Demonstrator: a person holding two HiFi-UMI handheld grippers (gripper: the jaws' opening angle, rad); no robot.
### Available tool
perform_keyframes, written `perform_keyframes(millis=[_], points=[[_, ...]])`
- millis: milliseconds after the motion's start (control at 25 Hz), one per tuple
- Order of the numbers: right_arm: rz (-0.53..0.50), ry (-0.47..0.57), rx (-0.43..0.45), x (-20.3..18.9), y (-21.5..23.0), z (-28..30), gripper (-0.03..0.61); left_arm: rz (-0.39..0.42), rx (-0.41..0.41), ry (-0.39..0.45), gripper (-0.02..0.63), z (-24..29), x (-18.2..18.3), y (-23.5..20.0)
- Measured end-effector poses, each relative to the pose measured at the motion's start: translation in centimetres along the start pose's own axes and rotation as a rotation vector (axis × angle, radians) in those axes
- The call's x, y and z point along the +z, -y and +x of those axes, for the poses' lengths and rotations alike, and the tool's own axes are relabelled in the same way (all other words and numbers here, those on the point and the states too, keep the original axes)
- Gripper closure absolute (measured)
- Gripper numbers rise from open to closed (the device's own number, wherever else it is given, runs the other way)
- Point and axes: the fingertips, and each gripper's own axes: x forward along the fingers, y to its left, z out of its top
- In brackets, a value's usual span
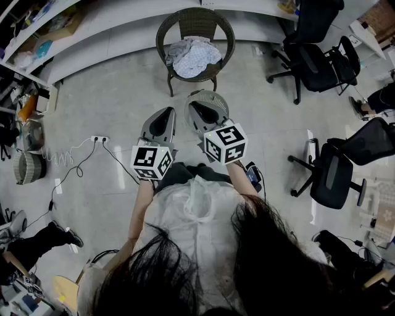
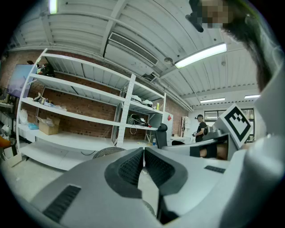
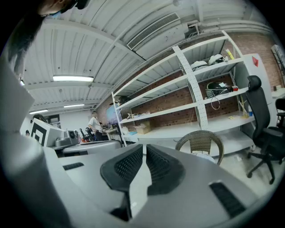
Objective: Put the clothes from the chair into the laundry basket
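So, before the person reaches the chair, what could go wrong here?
1. The clothes lie in a loose heap on the chair; one grab may drag other pieces off the seat.
2. The left gripper and the right gripper are shut; unopened, they would only push the heap.
3. A socket strip lies just left of the person; possibly a trip hazard.

Woven wicker chair (image 1: pixel 196 21); soft cloth clothes (image 1: pixel 196 57); floor (image 1: pixel 117 92) seemingly glossy.

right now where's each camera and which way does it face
head view: on the person's head, steeply down at wicker chair with clothes; hair, left gripper, right gripper show.
left gripper view: on it, facing shelving; its shut jaws.
right gripper view: on it, facing that chair, shared with head view; shut jaws.
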Motion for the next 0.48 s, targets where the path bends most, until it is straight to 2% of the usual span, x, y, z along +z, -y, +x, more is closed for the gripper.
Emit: perform_keyframes(millis=[480], points=[[0.003,0.021,0.018,-0.3,1.8,-1.5,0.537,-0.002,0.031,-0.014,0.591,0.5,-0.9,1.2]])
